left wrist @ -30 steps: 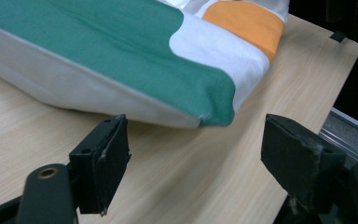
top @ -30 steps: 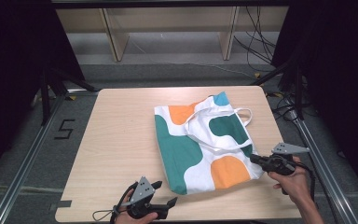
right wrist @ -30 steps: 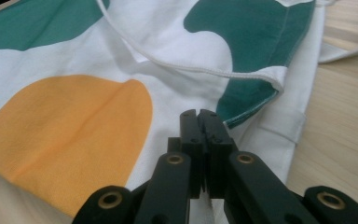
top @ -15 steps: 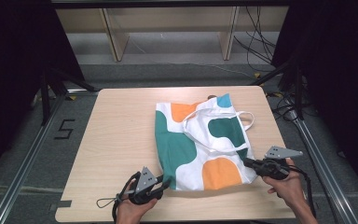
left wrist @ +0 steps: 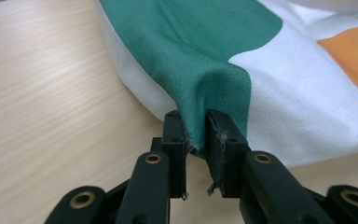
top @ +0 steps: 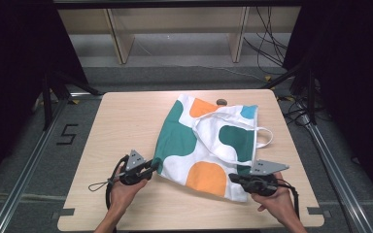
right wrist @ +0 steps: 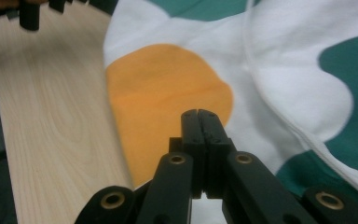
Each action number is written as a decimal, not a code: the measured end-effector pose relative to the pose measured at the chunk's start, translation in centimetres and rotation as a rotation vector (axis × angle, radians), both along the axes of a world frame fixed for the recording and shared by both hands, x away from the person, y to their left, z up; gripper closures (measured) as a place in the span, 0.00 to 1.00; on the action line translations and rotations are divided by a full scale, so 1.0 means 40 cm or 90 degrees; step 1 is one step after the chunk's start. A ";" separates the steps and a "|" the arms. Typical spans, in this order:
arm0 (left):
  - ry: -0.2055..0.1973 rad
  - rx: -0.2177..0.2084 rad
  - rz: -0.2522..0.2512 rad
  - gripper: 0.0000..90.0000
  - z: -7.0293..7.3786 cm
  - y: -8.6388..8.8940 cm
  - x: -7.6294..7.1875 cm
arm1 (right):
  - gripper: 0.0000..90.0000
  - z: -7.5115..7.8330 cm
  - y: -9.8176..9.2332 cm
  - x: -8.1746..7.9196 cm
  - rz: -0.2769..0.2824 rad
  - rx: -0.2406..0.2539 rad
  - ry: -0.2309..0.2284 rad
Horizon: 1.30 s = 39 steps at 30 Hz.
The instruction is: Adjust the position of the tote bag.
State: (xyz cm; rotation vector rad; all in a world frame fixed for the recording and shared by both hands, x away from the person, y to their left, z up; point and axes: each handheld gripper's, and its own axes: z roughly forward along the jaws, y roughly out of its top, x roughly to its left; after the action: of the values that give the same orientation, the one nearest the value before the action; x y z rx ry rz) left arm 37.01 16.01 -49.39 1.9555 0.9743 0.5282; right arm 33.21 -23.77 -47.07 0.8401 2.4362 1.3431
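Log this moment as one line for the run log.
left gripper: jaws just closed on green corner of tote bag | right gripper: jaws shut at bag's near edge, grip unclear | bag flat on table

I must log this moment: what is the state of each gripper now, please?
Left gripper: jaws have just been closing, now pinching a fold of the tote bag.
Right gripper: shut, jaws together over the bag; no cloth visible between them.

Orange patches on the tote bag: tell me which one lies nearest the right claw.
The larger orange patch at the bag's near edge, beside the right claw; the other sits at the far edge.
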 end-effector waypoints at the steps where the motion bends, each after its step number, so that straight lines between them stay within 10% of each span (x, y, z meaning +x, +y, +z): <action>1: -0.004 0.014 -0.006 0.86 0.001 0.001 0.011 | 1.00 -0.003 0.018 -0.001 0.006 -0.006 0.001; 9: 0.000 0.036 0.028 0.91 -0.007 0.015 0.094 | 1.00 -0.001 0.062 -0.006 0.028 -0.029 -0.018; 20: -0.015 0.093 0.100 0.92 -0.014 0.036 0.254 | 1.00 0.023 -0.031 0.014 -0.040 -0.022 -0.041; 26: -0.002 0.027 0.148 0.88 -0.020 0.058 0.312 | 1.00 0.020 -0.032 0.019 -0.035 -0.037 -0.054; 31: 0.007 -0.042 0.175 0.61 0.040 0.081 0.255 | 0.99 0.018 -0.047 0.019 -0.053 -0.031 -0.037; 39: 0.002 -0.070 0.054 0.39 0.104 -0.020 0.068 | 0.95 0.016 -0.079 0.026 -0.066 -0.026 -0.043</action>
State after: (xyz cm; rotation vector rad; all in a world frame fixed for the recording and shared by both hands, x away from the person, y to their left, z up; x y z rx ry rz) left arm 39.71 15.22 -45.25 1.8240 1.0690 0.5079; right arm 34.26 -26.92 -46.44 0.8833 2.3261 1.2606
